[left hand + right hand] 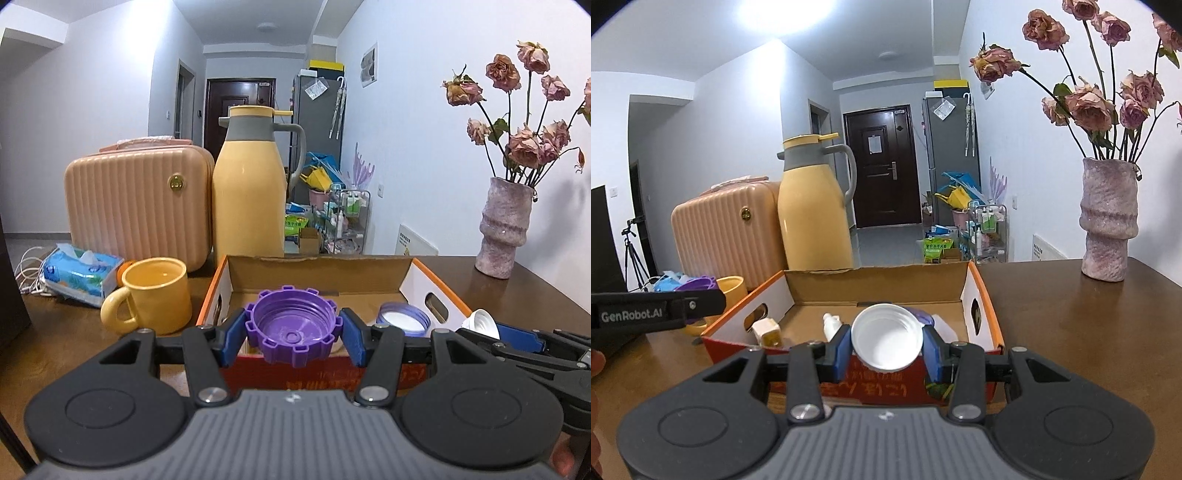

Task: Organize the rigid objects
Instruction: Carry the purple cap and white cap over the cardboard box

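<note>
Clamping a purple notched plastic cap [294, 329], open side toward the camera, the left gripper [293, 334] hangs at the near edge of an open cardboard box with orange rim [436, 282]. The right gripper [886, 345] is closed on a white round plastic lid [886, 336] at that same edge. Only the left view shows one lilac-rimmed lid [404, 318] inside the box and one blue tissue pack [79, 275]; only the right view shows one small white bottle [832, 325] and one yellowish carton [767, 331] in the box. Around: one yellow mug [153, 295], one yellow thermos jug [249, 192], one peach ribbed case [136, 206], one pink vase of dried roses [1108, 218], all on the brown table [1089, 332].
</note>
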The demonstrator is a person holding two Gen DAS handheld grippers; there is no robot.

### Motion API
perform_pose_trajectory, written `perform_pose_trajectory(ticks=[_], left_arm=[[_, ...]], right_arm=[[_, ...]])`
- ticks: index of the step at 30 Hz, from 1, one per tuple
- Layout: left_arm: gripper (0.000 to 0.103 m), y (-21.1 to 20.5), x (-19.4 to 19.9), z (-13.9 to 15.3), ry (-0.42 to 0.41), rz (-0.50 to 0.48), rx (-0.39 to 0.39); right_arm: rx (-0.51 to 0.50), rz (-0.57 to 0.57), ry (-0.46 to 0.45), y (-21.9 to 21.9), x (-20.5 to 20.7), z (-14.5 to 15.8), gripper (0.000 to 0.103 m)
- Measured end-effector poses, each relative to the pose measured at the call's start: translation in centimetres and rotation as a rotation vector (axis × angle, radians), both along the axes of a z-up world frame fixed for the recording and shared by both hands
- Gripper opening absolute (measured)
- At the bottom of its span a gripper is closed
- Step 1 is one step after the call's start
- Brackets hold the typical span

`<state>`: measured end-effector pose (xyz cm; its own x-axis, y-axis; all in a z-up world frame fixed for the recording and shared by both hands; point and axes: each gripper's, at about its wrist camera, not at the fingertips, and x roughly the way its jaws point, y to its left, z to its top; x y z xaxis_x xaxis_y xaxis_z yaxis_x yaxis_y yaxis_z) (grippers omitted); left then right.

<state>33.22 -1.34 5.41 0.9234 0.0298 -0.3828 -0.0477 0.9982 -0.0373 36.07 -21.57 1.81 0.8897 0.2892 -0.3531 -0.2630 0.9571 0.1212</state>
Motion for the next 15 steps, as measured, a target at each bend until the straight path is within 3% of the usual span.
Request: perform_pose_trajectory(ticks=[15], left_arm=[[0.055,-0.3,3.7,0.2,-0.017,0.005,0.008]], right_arm=[[-0.006,-0.007,-0.003,0.9,4.0,0.1,0.04]])
